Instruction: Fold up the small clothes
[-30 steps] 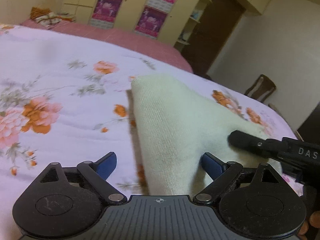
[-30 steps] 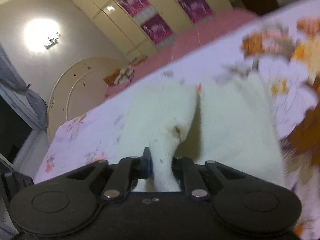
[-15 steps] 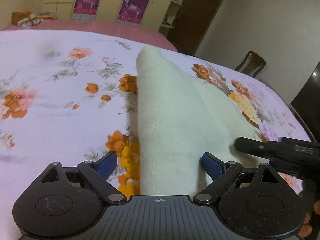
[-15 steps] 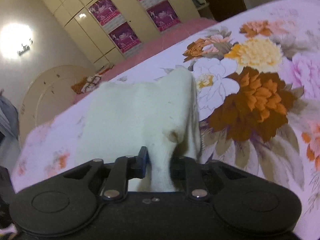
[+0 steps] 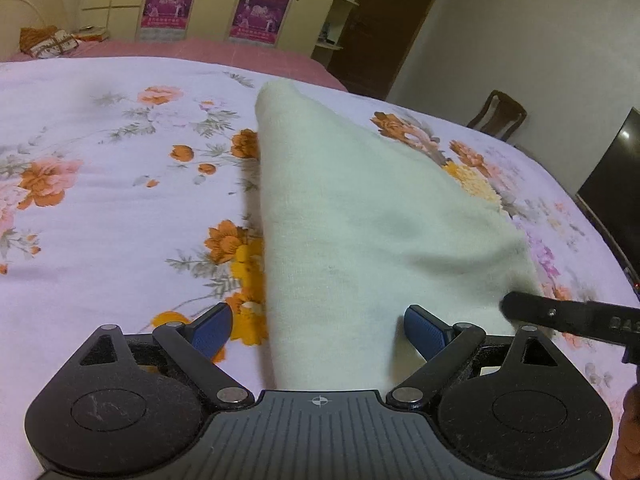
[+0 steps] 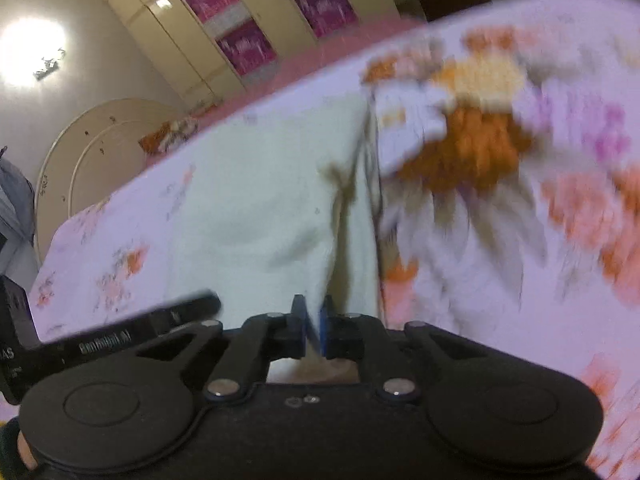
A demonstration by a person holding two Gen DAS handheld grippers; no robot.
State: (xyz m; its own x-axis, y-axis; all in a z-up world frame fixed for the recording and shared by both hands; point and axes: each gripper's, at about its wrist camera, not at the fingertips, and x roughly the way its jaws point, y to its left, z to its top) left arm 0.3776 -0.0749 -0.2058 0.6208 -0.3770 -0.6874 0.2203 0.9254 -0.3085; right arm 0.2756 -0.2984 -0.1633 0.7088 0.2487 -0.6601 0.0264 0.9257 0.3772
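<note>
Left claw (image 5: 318,330): mine, spread wide, cloth (image 5: 360,216) lying between its fingers (ungripped).
Right claw (image 6: 314,330): pinched tight on the cloth's near edge.
Cloth: cream, folded, flat on the floral bed (image 5: 100,220), middle.

Floral bedspread (image 5: 100,216), wooden chair (image 5: 498,114) beyond it, poster-fronted wardrobe (image 5: 216,0), dark door (image 5: 384,20), pink mattress (image 5: 200,50).
</note>
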